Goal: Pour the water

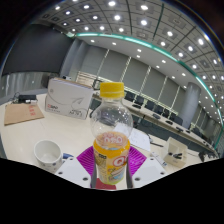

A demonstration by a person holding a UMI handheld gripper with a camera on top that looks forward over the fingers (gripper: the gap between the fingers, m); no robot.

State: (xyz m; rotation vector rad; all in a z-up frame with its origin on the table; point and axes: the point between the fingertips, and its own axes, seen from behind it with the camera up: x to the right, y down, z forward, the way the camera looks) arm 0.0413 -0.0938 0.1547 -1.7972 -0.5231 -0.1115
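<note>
A clear plastic bottle (111, 130) with a yellow cap and a yellow label stands upright between my fingers. My gripper (110, 165) is shut on the bottle, the magenta pads (83, 158) pressing on its labelled lower part from both sides. A white cup (47, 152) sits on the table left of the bottle, close to the left finger. The bottle's base is hidden between the fingers, and whether it rests on the table cannot be told.
A white box (68, 98) stands on the white table (40, 128) behind the cup, with a brown board (22, 113) to its left. A small glass object (177, 152) sits to the right. Rows of desks and chairs fill the room beyond.
</note>
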